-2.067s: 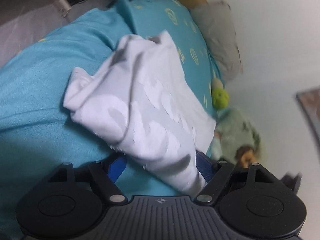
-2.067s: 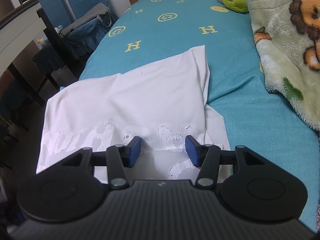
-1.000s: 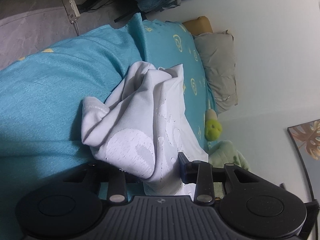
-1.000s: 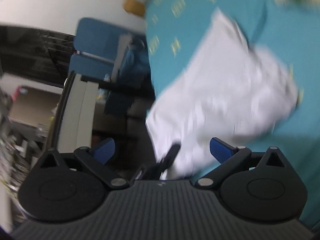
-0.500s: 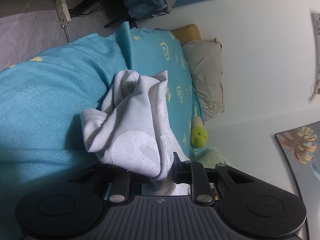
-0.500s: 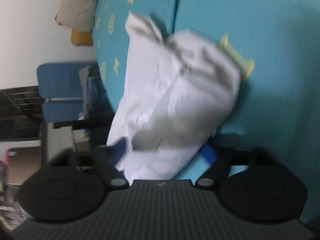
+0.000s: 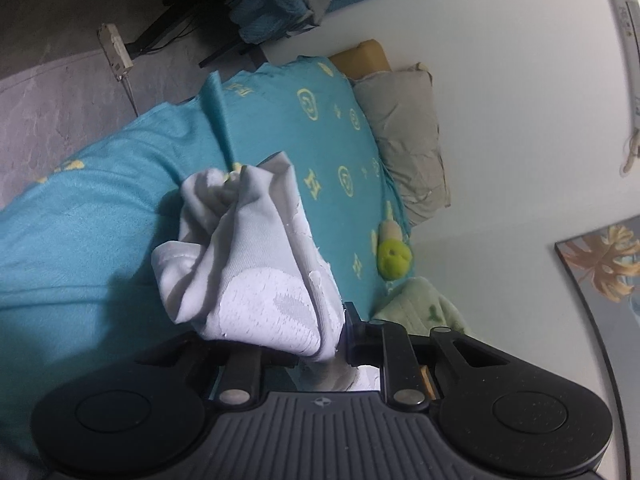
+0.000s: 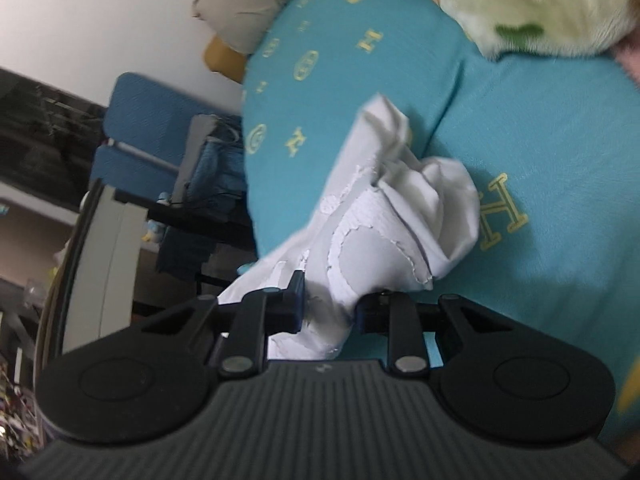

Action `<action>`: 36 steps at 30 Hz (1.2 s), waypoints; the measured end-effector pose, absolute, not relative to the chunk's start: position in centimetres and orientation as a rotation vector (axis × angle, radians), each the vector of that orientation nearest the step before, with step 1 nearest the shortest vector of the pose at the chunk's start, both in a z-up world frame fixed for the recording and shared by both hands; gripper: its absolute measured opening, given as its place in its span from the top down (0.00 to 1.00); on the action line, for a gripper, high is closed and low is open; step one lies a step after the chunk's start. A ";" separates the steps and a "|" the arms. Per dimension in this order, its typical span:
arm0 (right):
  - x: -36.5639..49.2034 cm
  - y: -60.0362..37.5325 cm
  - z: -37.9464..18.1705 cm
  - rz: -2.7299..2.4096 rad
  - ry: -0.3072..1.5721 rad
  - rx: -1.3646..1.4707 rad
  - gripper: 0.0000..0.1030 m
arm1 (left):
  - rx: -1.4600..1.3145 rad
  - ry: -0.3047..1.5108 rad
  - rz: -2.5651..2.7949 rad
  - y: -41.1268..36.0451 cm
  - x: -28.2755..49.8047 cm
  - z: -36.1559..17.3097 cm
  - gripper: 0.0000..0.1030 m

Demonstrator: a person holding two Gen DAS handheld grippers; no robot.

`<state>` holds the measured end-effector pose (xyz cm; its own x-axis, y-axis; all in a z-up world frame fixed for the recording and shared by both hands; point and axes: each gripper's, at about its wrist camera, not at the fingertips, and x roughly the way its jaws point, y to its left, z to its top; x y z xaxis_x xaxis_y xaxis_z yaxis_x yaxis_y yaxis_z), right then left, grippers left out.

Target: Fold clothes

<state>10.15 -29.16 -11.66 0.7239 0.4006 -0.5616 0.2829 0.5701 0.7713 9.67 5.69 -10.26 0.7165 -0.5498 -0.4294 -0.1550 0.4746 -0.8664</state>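
While the bunched white cotton garment (image 7: 256, 264) is pinched by the left gripper (image 7: 304, 354) and the right gripper (image 8: 330, 310), both closed on it, its length is stretched between them above the teal patterned bedsheet (image 8: 540, 128).

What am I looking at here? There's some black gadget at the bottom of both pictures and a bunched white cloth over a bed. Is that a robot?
No robot: a person holds a hand tool in each hand, each with two pinching fingers and a wide-angle camera looking along them. The black shape at the bottom of each picture is the tool itself.

One picture comes from the left gripper, the other from the right gripper. Both are clamped on the same white printed garment, lifted and bunched above the bed's turquoise sheet with yellow letters.

Also on the bed: a grey pillow, a yellow-green plush toy and a pale green fleece blanket with an animal print. Blue chairs stand beside the bed.
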 end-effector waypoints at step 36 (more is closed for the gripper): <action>10.3 -66.9 14.3 -0.246 0.195 0.668 0.75 | -0.819 0.696 -0.934 -45.0 28.3 12.2 0.78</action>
